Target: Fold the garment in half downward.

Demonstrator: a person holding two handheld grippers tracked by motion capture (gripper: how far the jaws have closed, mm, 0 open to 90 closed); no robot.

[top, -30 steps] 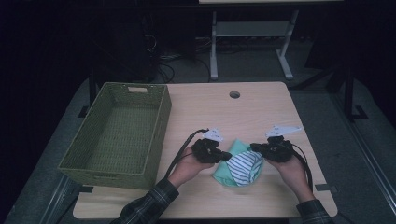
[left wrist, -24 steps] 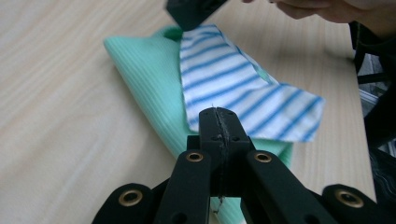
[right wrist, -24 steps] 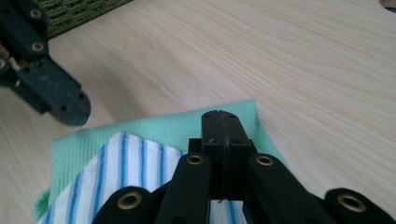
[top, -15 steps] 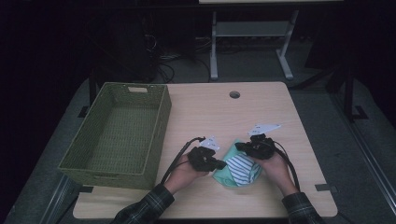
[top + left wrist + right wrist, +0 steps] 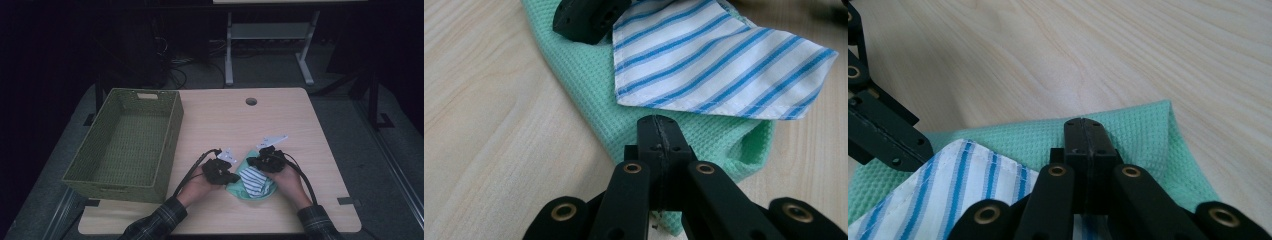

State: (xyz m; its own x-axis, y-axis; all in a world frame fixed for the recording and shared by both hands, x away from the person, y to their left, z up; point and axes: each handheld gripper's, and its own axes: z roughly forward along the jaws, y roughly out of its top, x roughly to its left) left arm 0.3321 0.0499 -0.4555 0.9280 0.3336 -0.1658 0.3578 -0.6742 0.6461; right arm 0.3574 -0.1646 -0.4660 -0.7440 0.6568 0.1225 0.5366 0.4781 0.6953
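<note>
This looks like a lab or test room, not a home. A plain wooden table [image 5: 240, 125] with a round cable hole [image 5: 251, 101] stands on grey carpet. Behind it the room is dark, with loose cables [image 5: 190, 65] on the floor and the white metal legs of another desk [image 5: 270, 45].
</note>
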